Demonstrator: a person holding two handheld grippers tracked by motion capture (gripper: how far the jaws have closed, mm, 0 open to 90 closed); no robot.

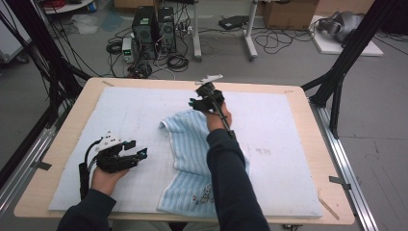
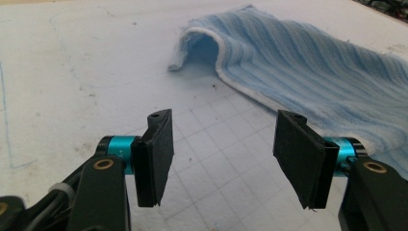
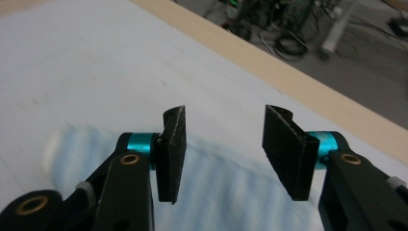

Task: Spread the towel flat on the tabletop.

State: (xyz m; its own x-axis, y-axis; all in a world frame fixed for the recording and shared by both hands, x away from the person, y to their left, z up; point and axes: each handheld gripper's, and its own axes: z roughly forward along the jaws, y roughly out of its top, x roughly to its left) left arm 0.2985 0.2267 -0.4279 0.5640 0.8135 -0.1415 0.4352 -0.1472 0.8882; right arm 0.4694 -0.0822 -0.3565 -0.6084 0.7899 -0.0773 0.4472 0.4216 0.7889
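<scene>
Lighting was even & soft, prob. overhead; shadows were faint. High view was moderately bright, slightly soft and low-res, w/ no glare on the tabletop (image 1: 298, 144). Left gripper view was sharp: towel (image 2: 308, 72) ribs and mat grid read clearly, a dim shadow sat under its raised fold. Right gripper view had motion blur; the towel (image 3: 231, 192) smeared, bkgd floor cables were out of focus.
</scene>
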